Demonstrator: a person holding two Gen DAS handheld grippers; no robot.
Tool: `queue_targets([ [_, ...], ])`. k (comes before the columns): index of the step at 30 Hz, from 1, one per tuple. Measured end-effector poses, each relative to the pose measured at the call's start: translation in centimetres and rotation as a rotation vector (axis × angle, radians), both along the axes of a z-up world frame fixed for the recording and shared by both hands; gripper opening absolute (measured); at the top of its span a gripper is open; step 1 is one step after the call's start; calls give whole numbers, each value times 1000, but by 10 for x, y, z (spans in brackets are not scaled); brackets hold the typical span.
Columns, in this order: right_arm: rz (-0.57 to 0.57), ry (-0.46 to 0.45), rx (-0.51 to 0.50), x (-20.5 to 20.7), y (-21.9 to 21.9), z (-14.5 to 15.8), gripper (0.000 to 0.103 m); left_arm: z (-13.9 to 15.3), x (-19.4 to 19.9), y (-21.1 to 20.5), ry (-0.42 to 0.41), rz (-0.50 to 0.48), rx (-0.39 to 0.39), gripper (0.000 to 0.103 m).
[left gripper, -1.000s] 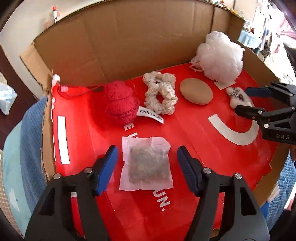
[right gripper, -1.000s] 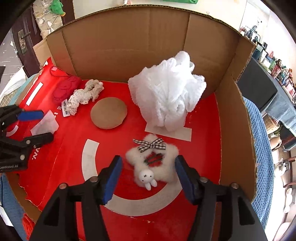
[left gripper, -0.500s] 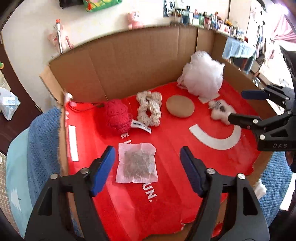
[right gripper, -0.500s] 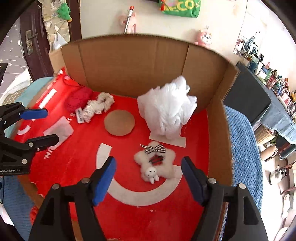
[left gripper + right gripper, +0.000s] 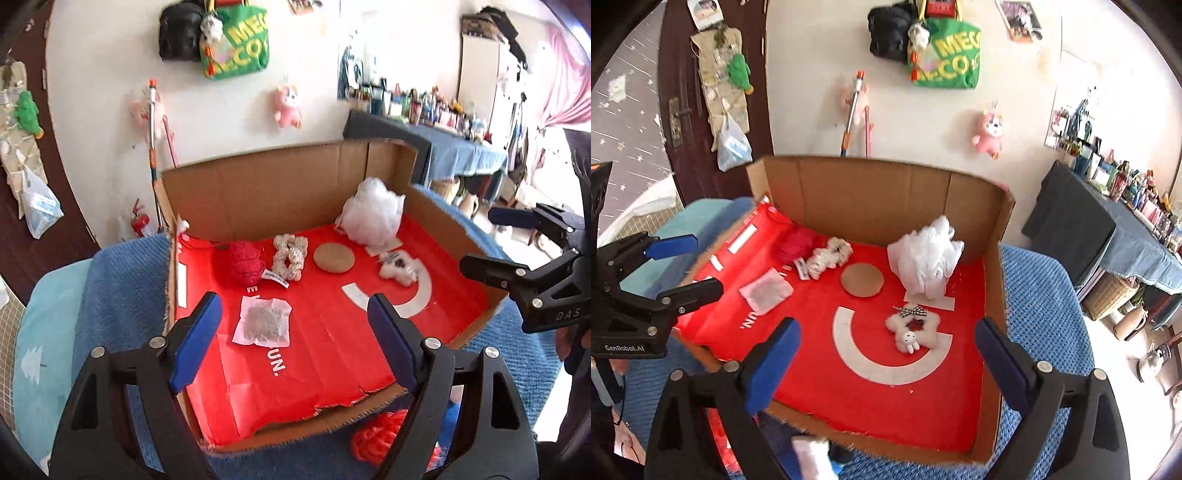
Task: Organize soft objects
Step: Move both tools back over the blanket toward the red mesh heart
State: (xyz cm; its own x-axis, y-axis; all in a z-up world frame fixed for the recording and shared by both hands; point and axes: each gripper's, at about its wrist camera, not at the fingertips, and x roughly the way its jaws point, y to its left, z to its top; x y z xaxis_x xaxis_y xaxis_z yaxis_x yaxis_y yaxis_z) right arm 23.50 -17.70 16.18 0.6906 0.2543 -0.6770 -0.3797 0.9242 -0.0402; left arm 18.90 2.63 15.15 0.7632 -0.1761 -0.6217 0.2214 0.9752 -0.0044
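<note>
A cardboard box (image 5: 258, 192) with a red floor holds several soft things. A white sachet (image 5: 263, 322) lies near the front left, a red knitted toy (image 5: 244, 261) and a cream rope toy (image 5: 289, 255) behind it. A tan round pad (image 5: 334, 257), a white mesh puff (image 5: 373, 214) and a white plush star with a bunny (image 5: 913, 326) lie to the right. My left gripper (image 5: 295, 339) hangs above the box's front edge, jaws opening, nothing between them. My right gripper (image 5: 886, 363) is likewise raised, jaws opening and empty.
The box rests on a blue textured cover (image 5: 1038, 295). A red knitted item (image 5: 380, 439) lies outside the box front. Behind are a white wall with hanging bags (image 5: 945, 51), a dark door (image 5: 683, 92) and a blue-draped table (image 5: 461, 155).
Both grippers have risen and drawn back from the box, widening their jaws. The sachet and the plush star now lie well ahead of the fingertips, and more of the room shows.
</note>
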Motion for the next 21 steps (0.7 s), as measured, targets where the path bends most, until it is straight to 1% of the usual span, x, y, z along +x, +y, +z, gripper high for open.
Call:
queue_targets([
  [1,1,-16,7,-7,0,4,98,3,-6,0,-16,6,-4,82],
  [4,2,-67,21,-26,-1,13,103,13,-29,0,-82,25,-23,92],
  [5,2,-87,27,-35,-2,17,103,16,-38,0,-110,32,-27,94],
  [10,-8,-172,58,-72,-7,27,103,25,-79,-2,-217,69,-34,96],
  [14,-12,-238,91,-105,-13,30,103,23,-107,-6,-281,94,-40,99],
  [19,-32,-299,122,-141,-18,23,103,9,-139,-15,-336,115,-19,99],
  [21,-36,-318,121,-154,-18,16,103,4,-147,-18,-343,111,-24,100],
])
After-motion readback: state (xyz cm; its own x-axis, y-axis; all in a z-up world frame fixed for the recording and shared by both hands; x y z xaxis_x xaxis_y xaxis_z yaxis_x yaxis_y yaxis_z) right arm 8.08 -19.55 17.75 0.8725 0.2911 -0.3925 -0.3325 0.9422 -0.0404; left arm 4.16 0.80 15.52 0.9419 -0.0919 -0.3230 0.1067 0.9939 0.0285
